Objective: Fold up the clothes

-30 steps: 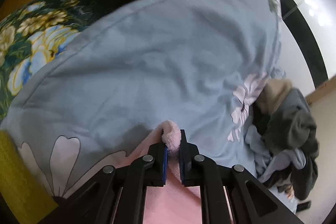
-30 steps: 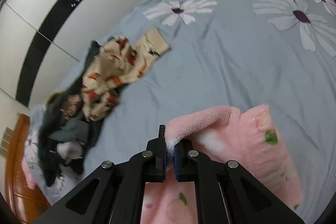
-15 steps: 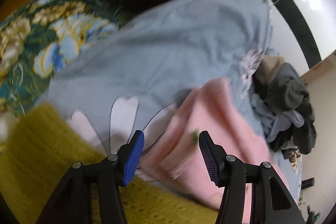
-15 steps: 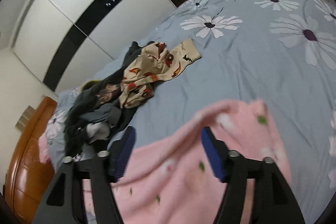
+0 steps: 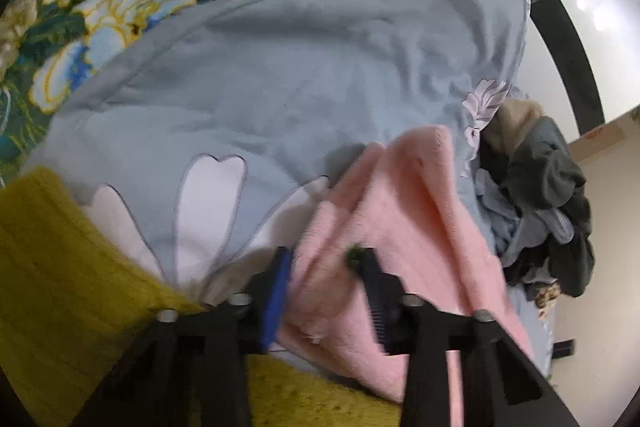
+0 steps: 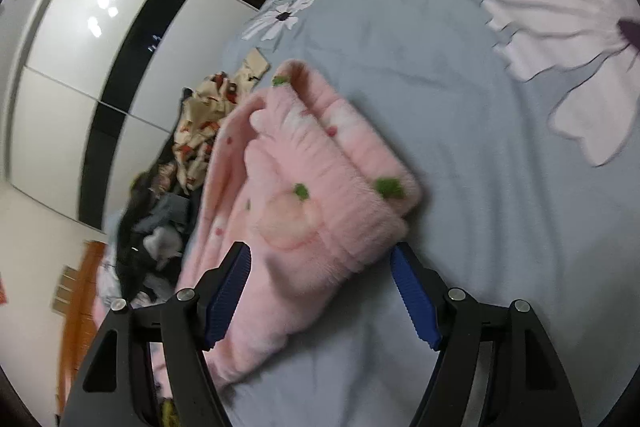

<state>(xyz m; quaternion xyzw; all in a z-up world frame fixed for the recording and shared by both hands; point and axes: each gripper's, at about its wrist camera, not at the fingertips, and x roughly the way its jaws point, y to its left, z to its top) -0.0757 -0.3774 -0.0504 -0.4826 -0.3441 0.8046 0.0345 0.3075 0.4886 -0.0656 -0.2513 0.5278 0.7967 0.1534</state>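
Since a second ago: both tools let go of pink fleece garment [image 6: 316, 195]. Now folded on bed [image 6: 500, 155], frame centre. Right tool [image 6: 320, 291] released, jaws wide astride fold. Left tool [image 5: 324, 287] closing, fleece between, grip unclear.

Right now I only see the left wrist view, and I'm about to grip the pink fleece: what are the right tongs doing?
Observer: The right tongs are open, straddling the pink fleece without pinching it.
Operator: Is that end folded?
Observer: Yes, it is doubled into a thick layered bundle lying on the blue sheet.
Operator: Anything close beyond it?
Observer: A cream printed garment lies on top of the pile behind it.
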